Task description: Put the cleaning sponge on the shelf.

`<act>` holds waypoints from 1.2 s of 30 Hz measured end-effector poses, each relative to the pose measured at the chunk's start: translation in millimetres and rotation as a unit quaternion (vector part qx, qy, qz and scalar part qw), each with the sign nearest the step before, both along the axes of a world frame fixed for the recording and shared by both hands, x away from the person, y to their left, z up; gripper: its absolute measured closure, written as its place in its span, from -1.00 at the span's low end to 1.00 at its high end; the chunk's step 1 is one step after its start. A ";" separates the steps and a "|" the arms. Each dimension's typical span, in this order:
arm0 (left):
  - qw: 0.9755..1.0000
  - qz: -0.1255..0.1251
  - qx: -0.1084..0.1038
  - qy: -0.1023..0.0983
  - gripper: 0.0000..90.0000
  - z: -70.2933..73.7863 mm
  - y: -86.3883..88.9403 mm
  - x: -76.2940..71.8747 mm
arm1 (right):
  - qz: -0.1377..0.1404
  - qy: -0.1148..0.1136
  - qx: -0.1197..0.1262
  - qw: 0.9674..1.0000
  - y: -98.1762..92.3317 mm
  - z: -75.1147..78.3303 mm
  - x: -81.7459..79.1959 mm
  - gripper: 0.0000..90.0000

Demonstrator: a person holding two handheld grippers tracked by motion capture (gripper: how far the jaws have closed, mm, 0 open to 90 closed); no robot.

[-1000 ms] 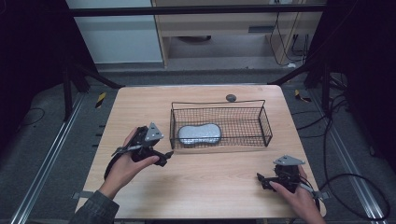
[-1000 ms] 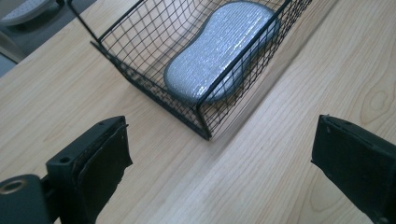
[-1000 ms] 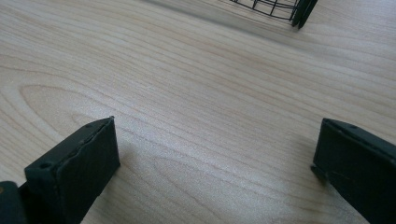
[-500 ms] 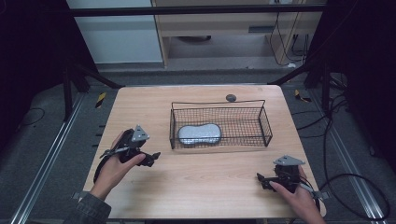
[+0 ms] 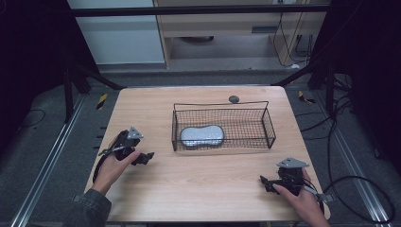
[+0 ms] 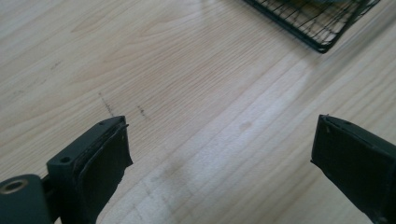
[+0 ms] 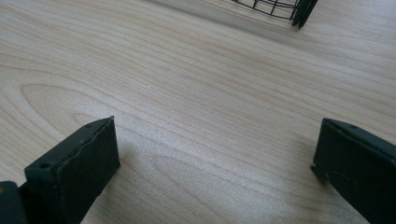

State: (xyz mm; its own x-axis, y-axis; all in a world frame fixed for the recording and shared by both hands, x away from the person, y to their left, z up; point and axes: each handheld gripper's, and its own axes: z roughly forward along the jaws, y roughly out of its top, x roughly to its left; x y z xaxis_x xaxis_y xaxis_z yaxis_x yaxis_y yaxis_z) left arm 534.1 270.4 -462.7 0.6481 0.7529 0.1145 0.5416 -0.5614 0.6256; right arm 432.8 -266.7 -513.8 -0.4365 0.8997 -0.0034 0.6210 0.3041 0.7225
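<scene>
Wooden table (image 5: 203,189), both hands low, tongs (image 5: 147,157) spread

High view: table (image 5: 203,189) evenly lit from above, surroundings near black, image soft and grainy; both gripper views brighter, wood grain sharp mid-frame, jaws slightly blurred close up, faint soft shadows beneath them, mild glare top right.

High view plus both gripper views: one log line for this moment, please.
left gripper: open, holding nothing, left of wire basket | right gripper: open, holding nothing, near table front edge | grey pouch: in basket
</scene>
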 end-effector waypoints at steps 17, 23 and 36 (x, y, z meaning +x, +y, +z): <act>0.999 0.027 -0.006 0.018 -0.92 -27.2 6.8 26.2 | 0.003 -0.001 -0.001 1.000 -0.4 0.0 0.1 -0.99; 0.999 0.042 -0.023 0.019 -0.92 -33.1 9.2 32.6 | 0.003 -0.001 -0.001 1.000 -0.4 0.0 0.1 -0.99; 0.997 0.042 -0.057 0.003 -1.00 -41.4 11.6 34.2 | 0.002 0.000 -0.001 1.000 -0.2 0.0 0.0 -0.99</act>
State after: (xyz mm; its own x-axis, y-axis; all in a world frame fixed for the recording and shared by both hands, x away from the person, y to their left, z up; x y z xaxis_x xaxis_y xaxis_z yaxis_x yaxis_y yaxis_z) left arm 568.2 282.0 -504.1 0.5824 0.8127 0.0208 0.5881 -0.4388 0.6794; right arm 432.8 -267.0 -513.8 -0.4398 0.8981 -0.0047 0.6195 0.3071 0.7224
